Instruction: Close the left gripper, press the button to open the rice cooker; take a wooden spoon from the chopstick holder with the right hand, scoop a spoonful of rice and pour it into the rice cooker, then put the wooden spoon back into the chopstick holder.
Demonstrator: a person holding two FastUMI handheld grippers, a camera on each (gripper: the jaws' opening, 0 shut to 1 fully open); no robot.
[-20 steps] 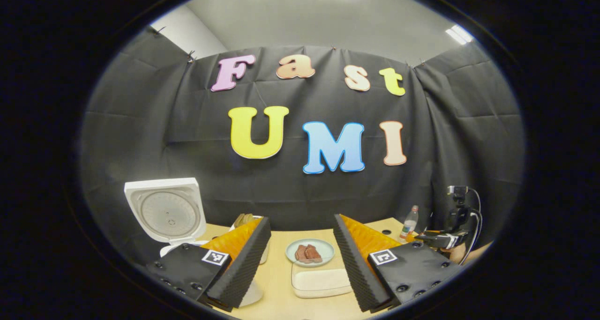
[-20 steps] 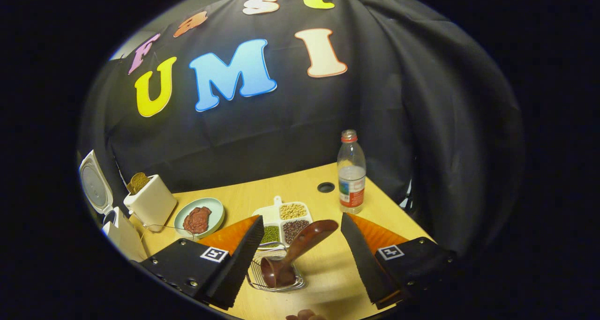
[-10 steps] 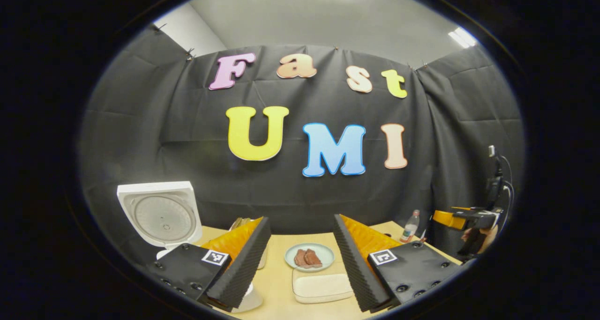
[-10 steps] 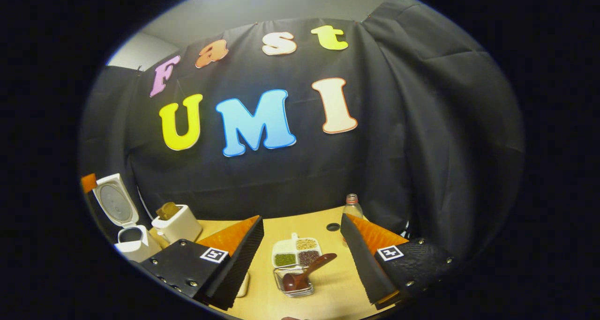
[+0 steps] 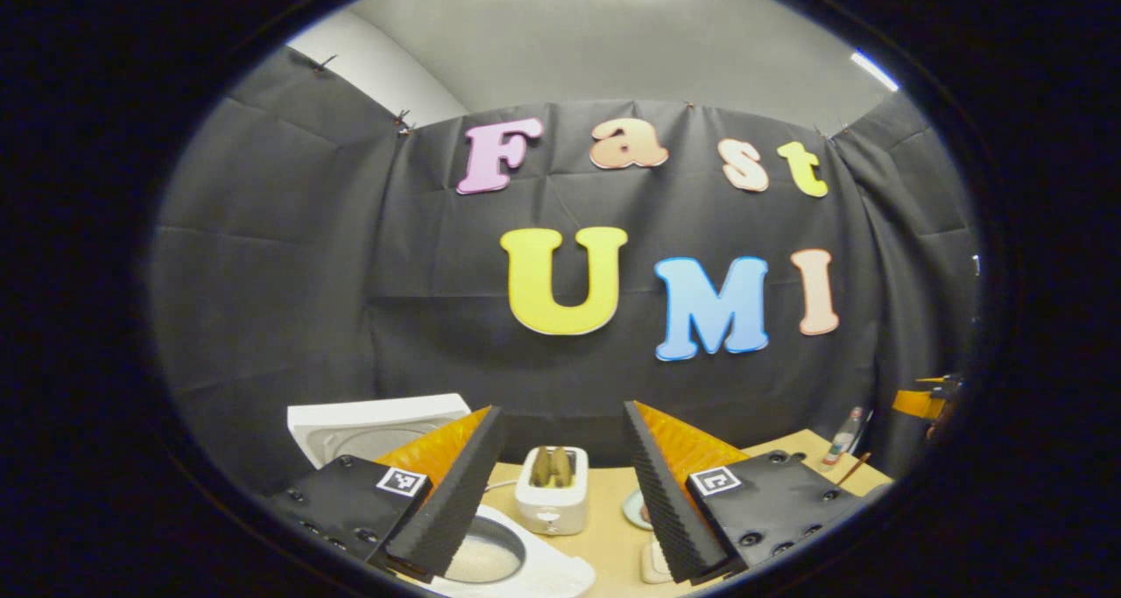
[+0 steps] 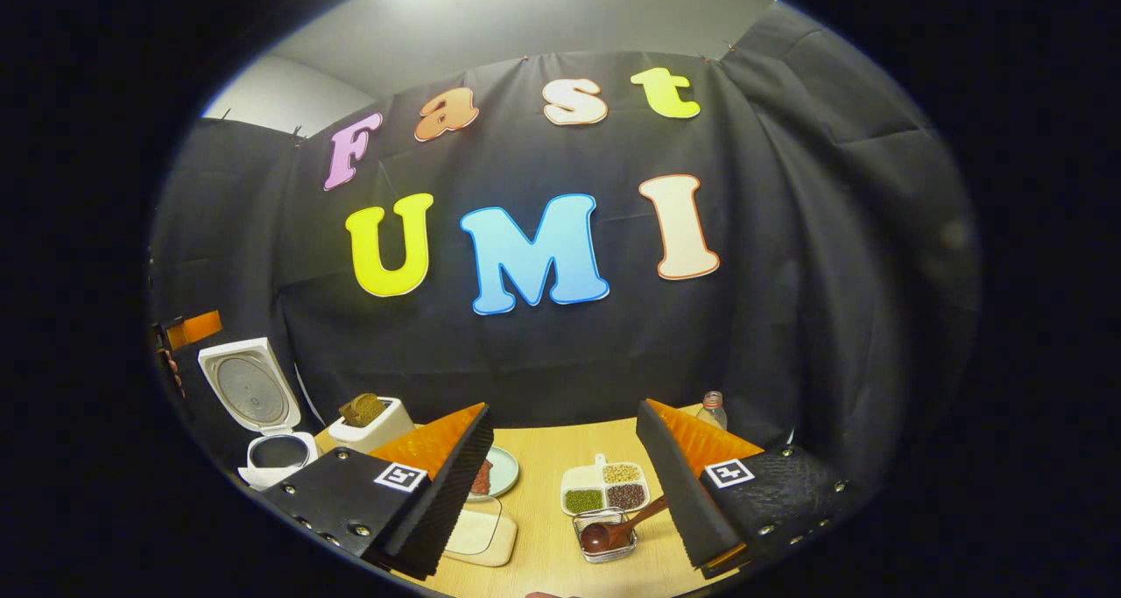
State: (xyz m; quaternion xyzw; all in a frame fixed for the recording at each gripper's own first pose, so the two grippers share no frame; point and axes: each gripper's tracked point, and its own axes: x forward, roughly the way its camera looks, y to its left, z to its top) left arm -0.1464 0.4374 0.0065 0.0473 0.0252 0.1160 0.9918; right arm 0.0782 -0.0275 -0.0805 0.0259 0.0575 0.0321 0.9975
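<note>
wooden table point(image 6: 552, 458) with rice cooker point(image 6: 263, 423), toaster point(image 6: 372, 418)

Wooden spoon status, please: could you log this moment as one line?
wooden spoon: in wire chopstick holder | rice cooker: lid open | right gripper: open, empty

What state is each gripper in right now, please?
Left gripper: open, holding nothing.
Right gripper: open, holding nothing; the brown wooden spoon rests in the wire chopstick holder.

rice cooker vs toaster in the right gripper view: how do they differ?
The rice cooker stands open, lid raised, with a dark pot inside; the toaster has no lid and holds brown bread in its top slot. The rice cooker sits farther left, the toaster beside it. Both are white and stand on the table.
</note>
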